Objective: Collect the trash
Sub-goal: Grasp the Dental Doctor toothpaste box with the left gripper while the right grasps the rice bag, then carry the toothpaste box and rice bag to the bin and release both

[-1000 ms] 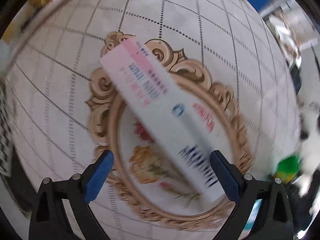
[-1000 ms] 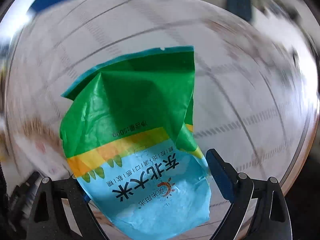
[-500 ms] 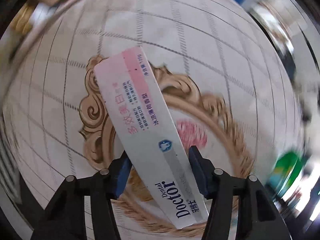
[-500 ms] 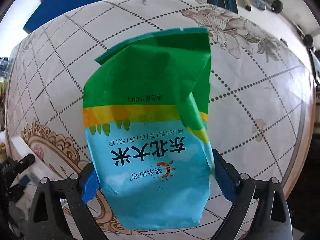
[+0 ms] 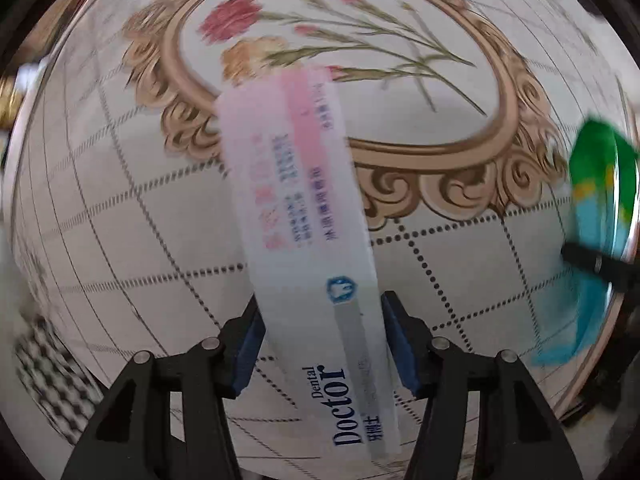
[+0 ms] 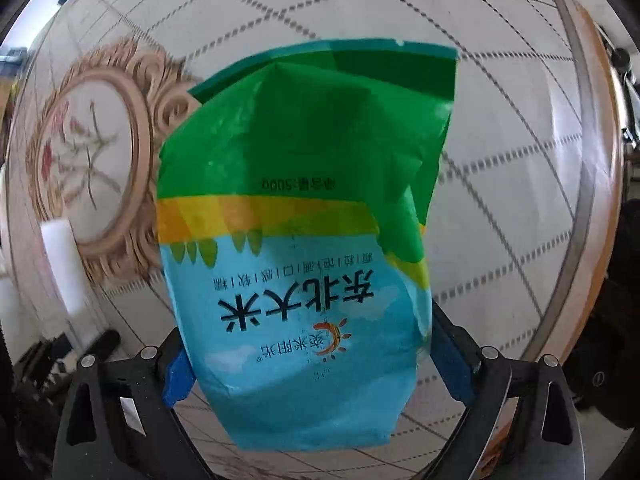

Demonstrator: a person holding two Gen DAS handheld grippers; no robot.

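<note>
My left gripper (image 5: pixel 322 336) is shut on a long white and pink toothpaste box (image 5: pixel 300 216) marked "Dental Doctor" and holds it above the table. My right gripper (image 6: pixel 310 364) is shut on a crumpled green, yellow and blue rice bag (image 6: pixel 304 232) and holds it above the table. The rice bag also shows at the right edge of the left wrist view (image 5: pixel 600 184). The toothpaste box shows as a white end at the left of the right wrist view (image 6: pixel 64 260).
The round table (image 5: pixel 120 208) has a white cloth with a dotted grid and a gold oval frame with flowers (image 5: pixel 360 40). Its metal rim (image 6: pixel 580 152) runs down the right. A chequered floor patch (image 5: pixel 44 368) lies at lower left.
My left gripper closed on the toothpaste box and lifted it, swinging round so the flower frame now lies ahead. My right gripper kept the rice bag and swung toward the frame.
</note>
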